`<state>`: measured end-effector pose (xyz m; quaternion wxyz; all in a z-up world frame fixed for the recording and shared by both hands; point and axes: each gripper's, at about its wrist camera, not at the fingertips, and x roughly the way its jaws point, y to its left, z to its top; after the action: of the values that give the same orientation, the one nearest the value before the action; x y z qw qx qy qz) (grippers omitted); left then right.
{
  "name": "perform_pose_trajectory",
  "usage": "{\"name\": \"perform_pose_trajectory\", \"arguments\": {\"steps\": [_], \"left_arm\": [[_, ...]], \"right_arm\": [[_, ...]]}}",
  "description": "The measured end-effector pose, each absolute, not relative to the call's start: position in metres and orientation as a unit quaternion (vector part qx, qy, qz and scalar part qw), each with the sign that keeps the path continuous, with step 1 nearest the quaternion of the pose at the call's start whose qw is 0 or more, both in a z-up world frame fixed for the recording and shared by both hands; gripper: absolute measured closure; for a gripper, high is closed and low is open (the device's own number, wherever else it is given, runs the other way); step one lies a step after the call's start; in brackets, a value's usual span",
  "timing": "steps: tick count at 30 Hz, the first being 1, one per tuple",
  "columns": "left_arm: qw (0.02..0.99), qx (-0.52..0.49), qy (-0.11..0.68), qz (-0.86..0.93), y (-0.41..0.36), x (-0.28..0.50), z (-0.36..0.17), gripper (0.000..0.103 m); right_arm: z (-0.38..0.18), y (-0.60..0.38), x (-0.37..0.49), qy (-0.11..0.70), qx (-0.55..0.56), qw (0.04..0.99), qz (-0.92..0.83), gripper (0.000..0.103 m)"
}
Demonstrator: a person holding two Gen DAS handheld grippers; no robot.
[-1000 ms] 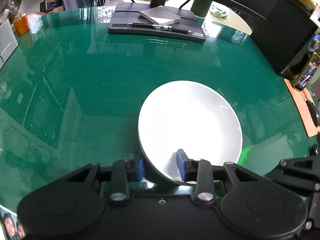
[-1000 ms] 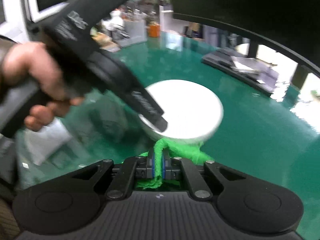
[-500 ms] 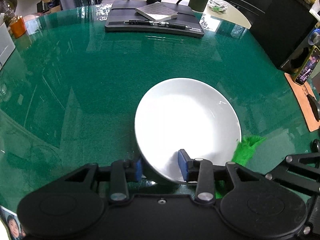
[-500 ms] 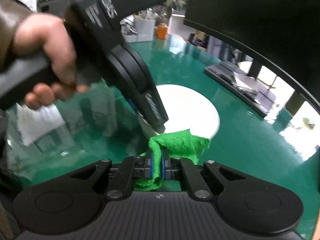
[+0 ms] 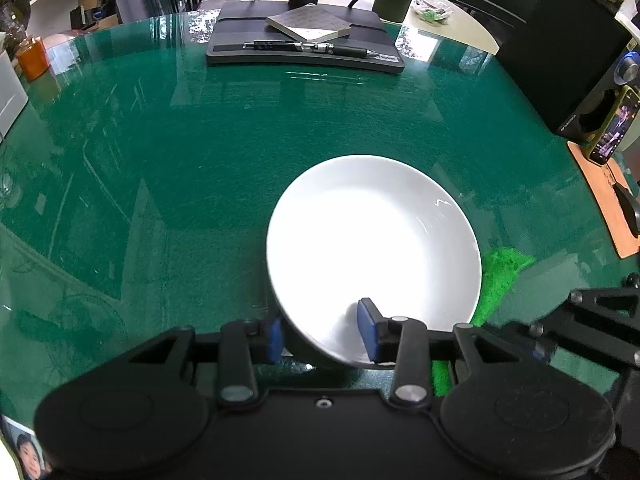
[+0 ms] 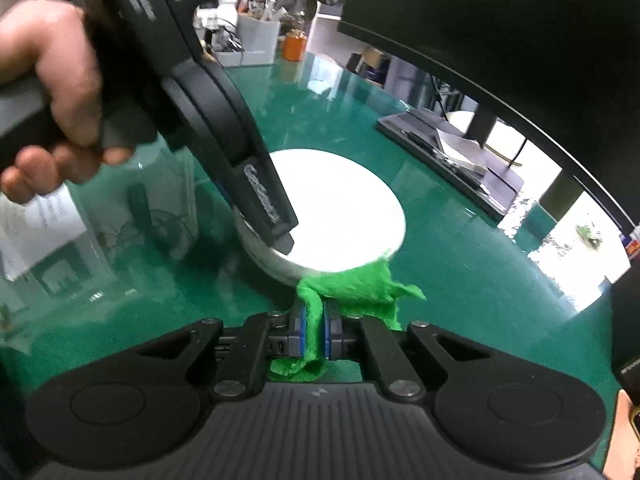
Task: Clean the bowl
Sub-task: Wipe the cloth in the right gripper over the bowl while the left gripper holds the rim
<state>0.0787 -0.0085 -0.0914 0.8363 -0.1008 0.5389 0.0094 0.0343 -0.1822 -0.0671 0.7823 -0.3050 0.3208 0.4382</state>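
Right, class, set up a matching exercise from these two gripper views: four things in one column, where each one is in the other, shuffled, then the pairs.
Things:
1. bowl
2. green cloth
3. pen
4. phone

Places:
A. lying on the black monitor base
B. pinched in the right gripper
C. leaning by the speaker
D. rim between the fingers of the left gripper

Pairs: 1-D, 2-B, 3-A, 4-C

**Green glass-topped table and what rests on it**

The table (image 5: 224, 152) has a glossy green top that mirrors the room. 1 white bowl (image 5: 372, 240) sits near its front edge. At the back lies a black monitor base (image 5: 304, 54) carrying 1 pen (image 5: 308, 46) and 1 notepad (image 5: 308, 24). An orange mat (image 5: 612, 208) lies at the right.
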Motion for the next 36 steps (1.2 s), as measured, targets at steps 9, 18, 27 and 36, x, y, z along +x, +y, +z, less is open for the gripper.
{"name": "perform_pose_trajectory", "arguments": {"steps": [9, 18, 27, 36], "left_arm": [[0.836, -0.100, 0.539, 0.009, -0.009, 0.080, -0.092, 0.065], [0.836, -0.098, 0.539, 0.008, -0.010, 0.081, -0.092, 0.065], [0.837, -0.095, 0.539, 0.006, -0.011, 0.080, -0.093, 0.063], [0.837, -0.095, 0.538, 0.005, -0.011, 0.080, -0.093, 0.063]], "right_arm": [[-0.070, -0.177, 0.049, 0.313, -0.334, 0.789, 0.410, 0.097], [-0.067, -0.174, 0.032, 0.307, -0.362, 0.747, 0.465, 0.097], [-0.067, -0.170, 0.025, 0.301, -0.386, 0.737, 0.466, 0.093], [-0.069, -0.167, 0.028, 0.304, -0.397, 0.740, 0.450, 0.096]]}}
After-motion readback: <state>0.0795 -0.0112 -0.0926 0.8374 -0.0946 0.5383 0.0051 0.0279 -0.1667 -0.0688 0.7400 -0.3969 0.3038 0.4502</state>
